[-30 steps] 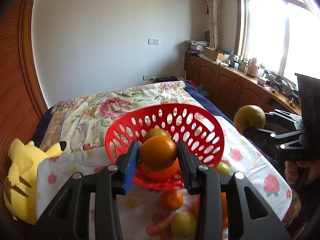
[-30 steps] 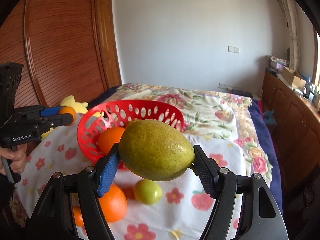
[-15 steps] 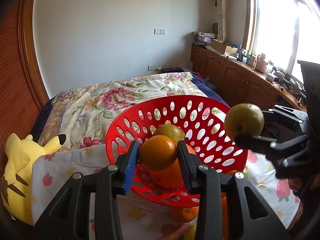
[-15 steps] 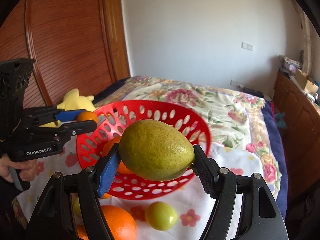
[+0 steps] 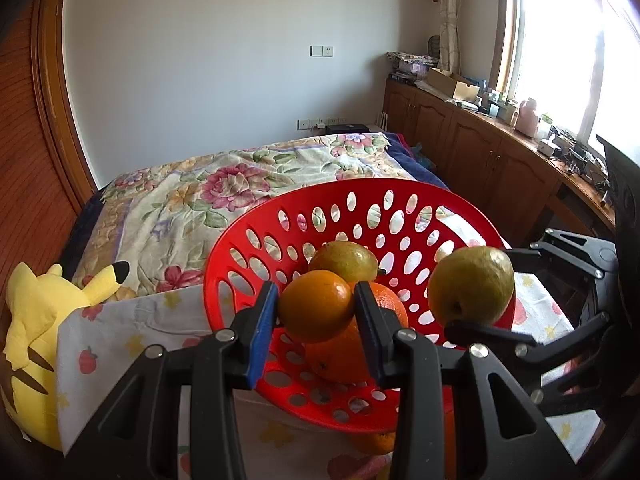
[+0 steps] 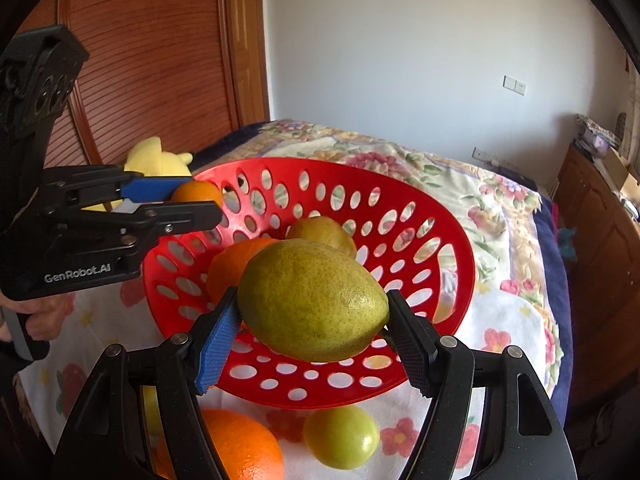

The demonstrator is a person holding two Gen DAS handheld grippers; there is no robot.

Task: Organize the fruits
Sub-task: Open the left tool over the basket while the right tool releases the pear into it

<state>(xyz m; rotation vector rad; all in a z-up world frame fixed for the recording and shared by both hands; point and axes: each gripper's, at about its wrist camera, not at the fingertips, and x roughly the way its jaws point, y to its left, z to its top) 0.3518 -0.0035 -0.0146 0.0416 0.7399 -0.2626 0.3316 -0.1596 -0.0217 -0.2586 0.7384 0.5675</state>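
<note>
A red perforated basket [image 5: 360, 204] [image 6: 440, 240] stands on a fruit-print cloth on the bed. It holds an orange [image 5: 360, 352] [image 6: 232, 264] and a green-brown pear [image 5: 344, 260] [image 6: 320, 232]. My left gripper [image 5: 316, 312] [image 6: 188, 200] is shut on a small orange [image 5: 316, 308] [image 6: 198, 196] over the basket's near rim. My right gripper [image 6: 312, 332] [image 5: 472, 312] is shut on a large green pear [image 6: 312, 300] [image 5: 472, 284] over the basket's right side.
Loose fruit lies on the cloth [image 6: 500, 320] in front of the basket: a big orange [image 6: 240, 448], a green fruit [image 6: 340, 436], another orange [image 5: 372, 444]. A yellow plush toy [image 5: 36, 320] lies left. Wooden cabinets [image 5: 480, 160] run along the right wall.
Both grippers have moved forward with their fruit and now hang over the basket; the pear has come in from the right toward the basket's middle.
</note>
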